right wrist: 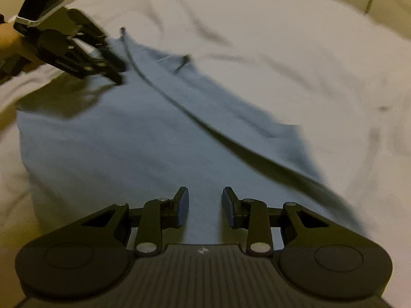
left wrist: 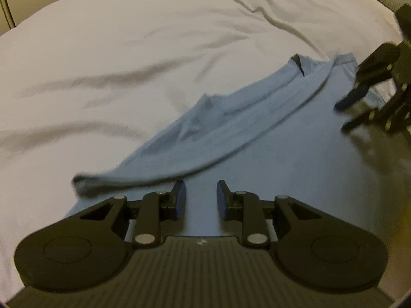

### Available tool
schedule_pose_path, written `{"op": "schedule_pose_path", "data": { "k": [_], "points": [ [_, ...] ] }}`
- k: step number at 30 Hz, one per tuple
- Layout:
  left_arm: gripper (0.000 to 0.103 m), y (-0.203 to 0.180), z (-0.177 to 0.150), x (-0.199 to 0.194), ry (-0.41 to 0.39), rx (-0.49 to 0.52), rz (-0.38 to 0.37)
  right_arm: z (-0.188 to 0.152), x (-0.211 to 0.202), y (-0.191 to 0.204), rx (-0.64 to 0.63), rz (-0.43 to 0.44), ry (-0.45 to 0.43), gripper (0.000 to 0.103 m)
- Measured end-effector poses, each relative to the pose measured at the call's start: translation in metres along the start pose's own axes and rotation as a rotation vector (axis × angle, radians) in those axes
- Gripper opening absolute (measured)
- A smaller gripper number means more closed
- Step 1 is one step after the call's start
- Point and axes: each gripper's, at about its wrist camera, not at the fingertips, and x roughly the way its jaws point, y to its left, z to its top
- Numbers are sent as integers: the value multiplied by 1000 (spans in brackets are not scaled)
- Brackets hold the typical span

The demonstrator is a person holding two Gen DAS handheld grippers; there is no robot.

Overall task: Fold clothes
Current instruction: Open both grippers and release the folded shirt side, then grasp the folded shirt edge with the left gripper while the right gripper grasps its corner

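Lying on the bed (left wrist: pixel 102 51), blue shirt (left wrist: pixel 269 141), one side folded over: soft, light, limp; best pinched at hem or fold. Left gripper (left wrist: pixel 201 195) and right gripper (right wrist: pixel 205 200) hovering above, jaws parted, empty.

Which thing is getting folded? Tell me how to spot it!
Find the big white bed sheet that fills the view. Lying flat on it is the light blue shirt, with the left claw and right claw open above it. It is the only blue cloth there.
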Motion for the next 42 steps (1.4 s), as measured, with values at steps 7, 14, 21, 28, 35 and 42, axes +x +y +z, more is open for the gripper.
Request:
{"op": "schedule_pose_path", "data": {
  "k": [7,14,21,28,35,42],
  "points": [
    [25,28,-12,-23,-45,-128,88,38,-3,-23,18,-186,-141,30],
    [39,56,-25,-45,-90,-256,174,18,-25,-7,-3,-156,-108,30],
    [38,63,-52,-53,-90,-389,95,-20,-19,18,83,-133,-24,30],
    [35,56,-55,-29,-64,-432,-1,8,-13,28,70,-112,-60,30],
    [11,46,-66,-38,-103,-468,-28,55,-4,36,13,-68,-113,30],
    [2,28,-74,-50,-171,-411,41,133,47,62,-192,66,-76,38]
  ]
}}
